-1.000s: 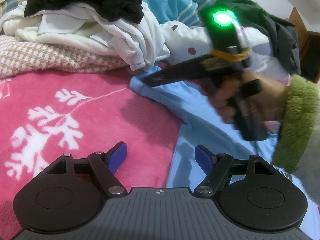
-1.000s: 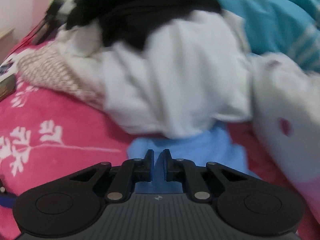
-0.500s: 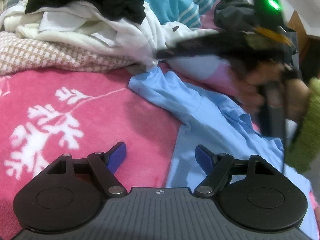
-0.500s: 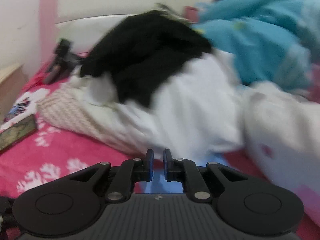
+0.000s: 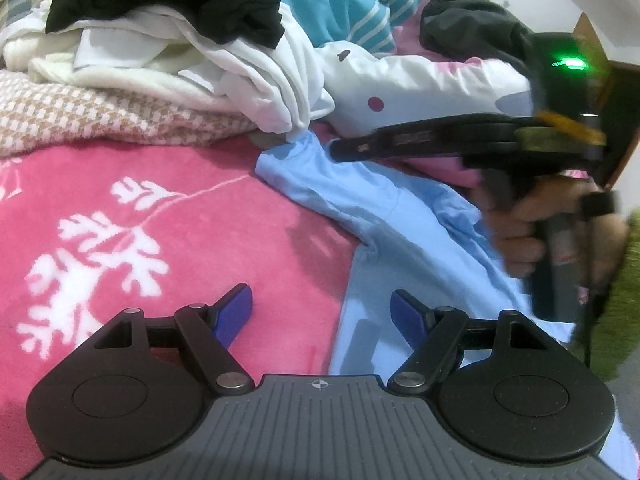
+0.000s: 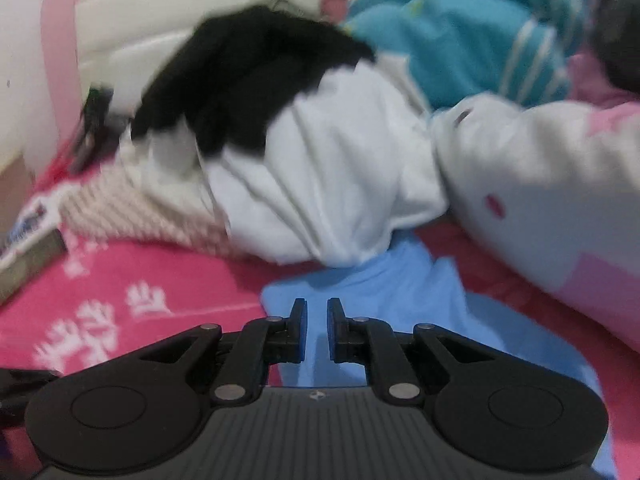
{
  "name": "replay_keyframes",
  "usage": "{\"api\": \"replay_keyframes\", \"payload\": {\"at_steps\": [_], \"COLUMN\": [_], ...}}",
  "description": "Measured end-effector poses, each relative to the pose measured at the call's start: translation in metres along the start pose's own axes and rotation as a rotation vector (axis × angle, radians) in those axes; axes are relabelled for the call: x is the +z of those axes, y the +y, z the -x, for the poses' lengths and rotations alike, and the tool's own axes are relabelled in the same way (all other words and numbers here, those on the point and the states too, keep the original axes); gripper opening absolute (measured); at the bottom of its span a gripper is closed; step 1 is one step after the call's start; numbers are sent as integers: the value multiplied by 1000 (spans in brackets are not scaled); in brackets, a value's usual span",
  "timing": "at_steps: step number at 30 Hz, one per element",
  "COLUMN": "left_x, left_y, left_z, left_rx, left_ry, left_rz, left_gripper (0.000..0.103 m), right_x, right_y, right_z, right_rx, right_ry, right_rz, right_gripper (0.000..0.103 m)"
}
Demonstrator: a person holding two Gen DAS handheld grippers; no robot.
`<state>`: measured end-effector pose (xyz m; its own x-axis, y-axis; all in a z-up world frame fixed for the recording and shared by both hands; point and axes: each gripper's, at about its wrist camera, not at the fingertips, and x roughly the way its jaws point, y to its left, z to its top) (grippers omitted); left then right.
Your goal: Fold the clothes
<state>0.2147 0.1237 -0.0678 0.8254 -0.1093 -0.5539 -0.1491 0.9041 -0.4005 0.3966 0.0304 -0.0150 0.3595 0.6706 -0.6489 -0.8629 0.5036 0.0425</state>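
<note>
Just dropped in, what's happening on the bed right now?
A person is working on a light blue shirt spread over the pink blanket. The right hand-held gripper hovers near its far sleeve end, fingers almost closed, gripping nothing. The left hand-held gripper is wide open above the shirt's near edge. Unfolded clothes are piled behind.

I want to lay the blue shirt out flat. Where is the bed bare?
Bare pink blanket lies between the checked cloth, the light blue shirt and the left gripper. Crowded behind: the white and black clothes pile.
</note>
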Motion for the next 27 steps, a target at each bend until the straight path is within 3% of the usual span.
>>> {"api": "replay_keyframes", "payload": {"at_steps": [3,6,9,11,13,22,27], "left_x": [-2,-4,-6,-7,-9,-9,-10], "left_y": [-1,-1,-2,-3,-3,6,7], "left_z": [0,0,0,-1,-1,14,14], "left_rx": [-13,-25,-36,-44,-52,-169,-133], "left_ry": [12,24,36,44,53,69,74], "left_rz": [-8,-17,-26,-33,-39,31,4], "left_gripper": [74,62,42,16,4,0,1], "right_x": [-10,-22,-26,-26,-25,-34,-35], "right_y": [5,11,12,13,12,8,15], "right_z": [20,21,14,11,10,4,-24], "right_rx": [-5,-37,-61,-74,-82,-73,-54], "right_ry": [68,131,153,153,147,183,160], "right_rz": [-13,-3,-2,-3,-7,-44,-45], "right_gripper": [12,13,13,13,13,13,13]}}
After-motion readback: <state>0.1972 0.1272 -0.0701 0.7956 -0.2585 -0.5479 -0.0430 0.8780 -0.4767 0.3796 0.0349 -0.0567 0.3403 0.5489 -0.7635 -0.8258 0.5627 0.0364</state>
